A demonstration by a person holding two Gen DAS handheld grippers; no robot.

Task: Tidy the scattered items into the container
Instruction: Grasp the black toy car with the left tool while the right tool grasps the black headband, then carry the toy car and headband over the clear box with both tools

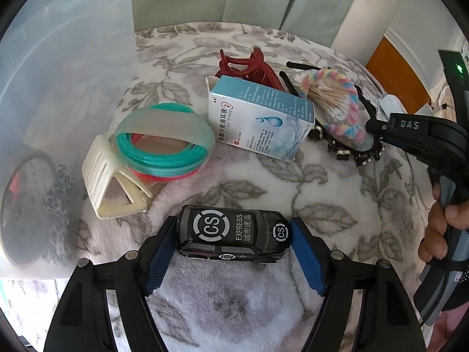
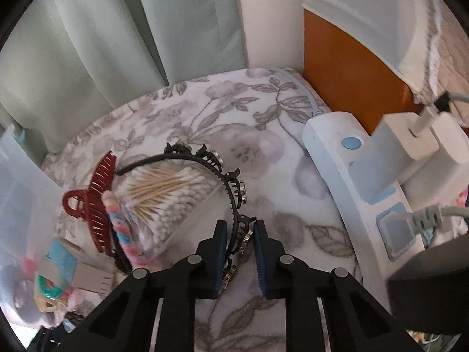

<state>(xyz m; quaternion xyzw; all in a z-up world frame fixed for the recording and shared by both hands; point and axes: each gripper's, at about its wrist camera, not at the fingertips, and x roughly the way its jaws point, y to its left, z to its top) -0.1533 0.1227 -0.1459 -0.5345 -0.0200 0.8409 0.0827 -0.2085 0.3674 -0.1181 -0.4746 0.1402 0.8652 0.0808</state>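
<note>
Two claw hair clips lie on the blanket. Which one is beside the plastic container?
The cream claw clip, lying against the teal rings next to the translucent container. The dark red claw clip lies farther away, behind the ear drops box.

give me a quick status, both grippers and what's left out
Left gripper shut on black toy van. Right gripper straddling black headband, grip unclear. Ear drops box, cotton swabs, red claw clip outside container.

Floral plush blanket (image 1: 263,308) carries the lot: cream hair claw (image 1: 112,184), teal rings (image 1: 164,149), ear-drops box (image 1: 261,117), red hair claw (image 2: 93,202), jewelled black headband (image 2: 234,193), bagged cotton swabs (image 2: 164,196), and a white power strip (image 2: 346,182), possibly on it.
</note>
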